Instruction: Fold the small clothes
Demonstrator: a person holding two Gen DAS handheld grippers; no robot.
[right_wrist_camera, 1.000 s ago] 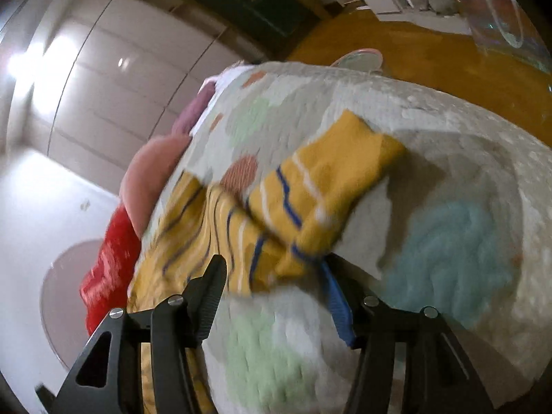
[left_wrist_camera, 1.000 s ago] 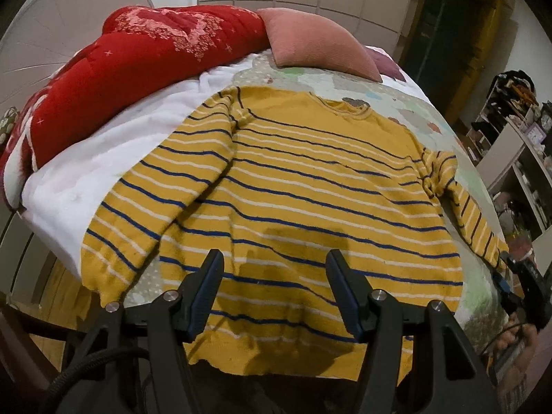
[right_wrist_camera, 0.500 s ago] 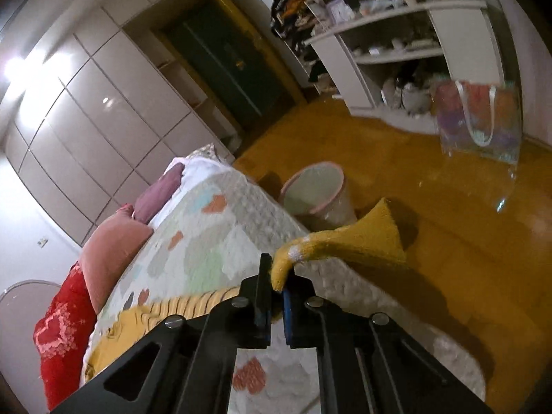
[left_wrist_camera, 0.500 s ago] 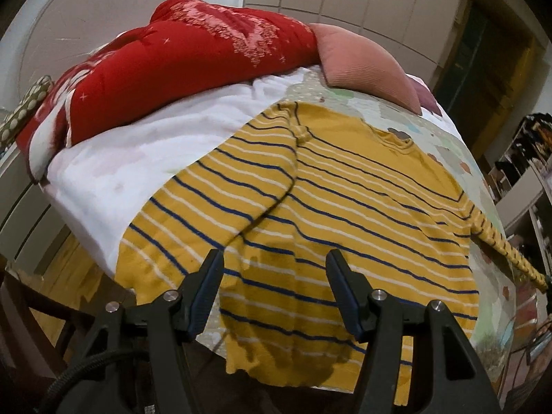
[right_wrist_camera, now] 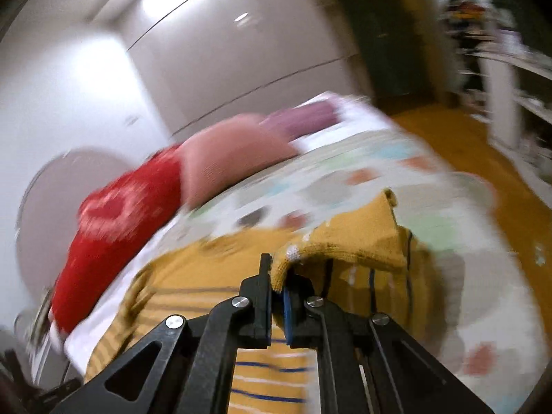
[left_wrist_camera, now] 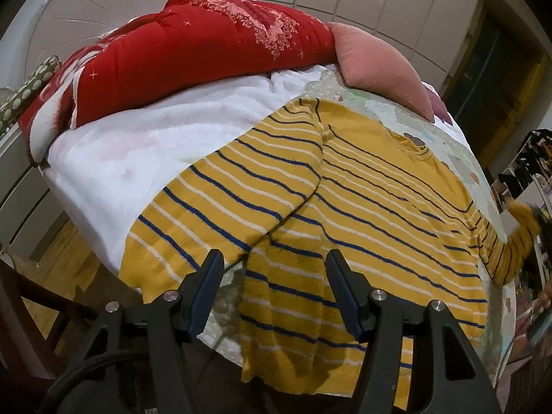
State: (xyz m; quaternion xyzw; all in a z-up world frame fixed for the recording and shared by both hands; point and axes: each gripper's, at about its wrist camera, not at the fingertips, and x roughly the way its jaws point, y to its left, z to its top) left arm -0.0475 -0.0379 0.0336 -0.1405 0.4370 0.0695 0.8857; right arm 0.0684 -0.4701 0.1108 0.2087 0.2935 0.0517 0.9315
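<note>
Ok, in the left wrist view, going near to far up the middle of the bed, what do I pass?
Left gripper, open → yellow striped sweater → white blanket → red quilt → round white headboard.

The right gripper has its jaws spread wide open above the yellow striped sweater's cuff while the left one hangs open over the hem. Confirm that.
Not quite. The right gripper is not spread open: the right wrist view shows its jaws shut on the cuff of the yellow striped sweater, which is lifted off the bed. The rest holds: the left gripper hangs open over the hem.
</note>
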